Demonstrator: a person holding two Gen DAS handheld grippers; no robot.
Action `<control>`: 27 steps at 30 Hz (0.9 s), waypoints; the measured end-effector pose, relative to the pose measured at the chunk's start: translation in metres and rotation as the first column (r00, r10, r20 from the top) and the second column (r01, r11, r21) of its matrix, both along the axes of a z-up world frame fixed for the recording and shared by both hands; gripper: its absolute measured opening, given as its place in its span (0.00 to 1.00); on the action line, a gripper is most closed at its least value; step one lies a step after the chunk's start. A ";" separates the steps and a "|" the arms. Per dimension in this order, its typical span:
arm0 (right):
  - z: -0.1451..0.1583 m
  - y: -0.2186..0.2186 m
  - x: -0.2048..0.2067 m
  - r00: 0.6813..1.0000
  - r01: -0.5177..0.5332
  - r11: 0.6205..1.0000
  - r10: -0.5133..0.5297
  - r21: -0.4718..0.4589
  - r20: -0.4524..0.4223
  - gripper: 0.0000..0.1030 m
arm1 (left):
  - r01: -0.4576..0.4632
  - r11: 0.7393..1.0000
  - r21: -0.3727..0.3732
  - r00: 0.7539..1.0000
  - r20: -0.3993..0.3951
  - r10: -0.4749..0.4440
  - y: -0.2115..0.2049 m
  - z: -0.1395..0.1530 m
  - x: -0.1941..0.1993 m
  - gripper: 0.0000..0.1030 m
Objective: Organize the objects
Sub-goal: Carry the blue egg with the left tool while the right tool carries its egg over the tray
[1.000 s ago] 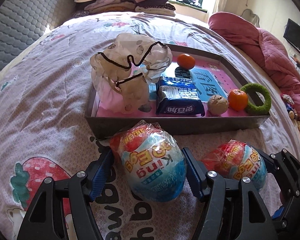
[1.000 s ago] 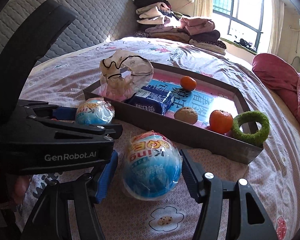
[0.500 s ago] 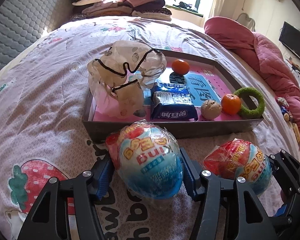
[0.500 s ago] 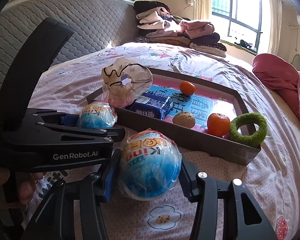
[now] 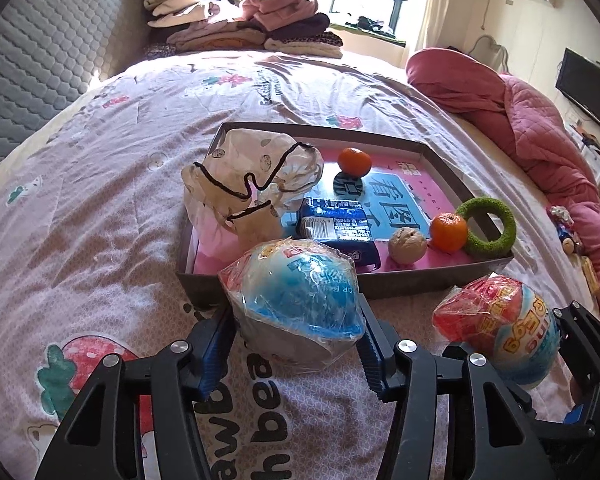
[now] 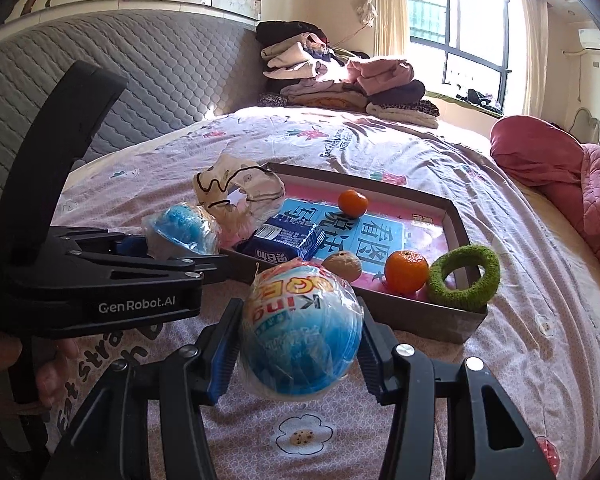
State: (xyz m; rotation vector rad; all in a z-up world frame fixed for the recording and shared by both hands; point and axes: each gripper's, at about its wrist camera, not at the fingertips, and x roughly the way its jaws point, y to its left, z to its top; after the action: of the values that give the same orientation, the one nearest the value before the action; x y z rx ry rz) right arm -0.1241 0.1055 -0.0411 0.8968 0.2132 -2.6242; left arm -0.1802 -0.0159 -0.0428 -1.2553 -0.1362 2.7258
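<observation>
My left gripper is shut on a wrapped blue toy egg, held above the bedspread just before the near wall of the grey tray. My right gripper is shut on a second wrapped egg, also lifted, to the right of the left one; it shows in the left wrist view. The left gripper and its egg show at the left of the right wrist view. The tray holds a crumpled plastic bag, a blue packet, two oranges, a walnut and a green ring.
The tray lies on a bed with a printed pink cover. A pink quilt is heaped at the right. Folded clothes are stacked at the far end by the window. A grey padded headboard stands on the left.
Both grippers have risen with their eggs off the bedspread and moved toward the tray. The left egg has tilted so that its blue underside shows.
</observation>
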 end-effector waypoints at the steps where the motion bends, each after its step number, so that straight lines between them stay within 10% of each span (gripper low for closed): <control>1: 0.001 0.001 0.000 1.000 0.002 1.000 -0.002 -0.003 -0.002 0.51 | -0.001 1.000 -0.004 1.000 -0.006 0.001 0.000 0.002 0.000 0.56; 27: 0.034 0.051 -0.066 0.986 0.135 0.990 -0.131 0.033 -0.107 0.51 | 0.065 0.997 -0.048 0.996 -0.064 -0.068 0.043 0.030 -0.046 0.56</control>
State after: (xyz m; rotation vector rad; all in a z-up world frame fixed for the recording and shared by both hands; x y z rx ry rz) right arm -0.1901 0.1564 -0.0071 0.8125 0.2416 -2.8036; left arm -0.2258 0.0270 -0.0125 -1.1576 -0.0246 2.7237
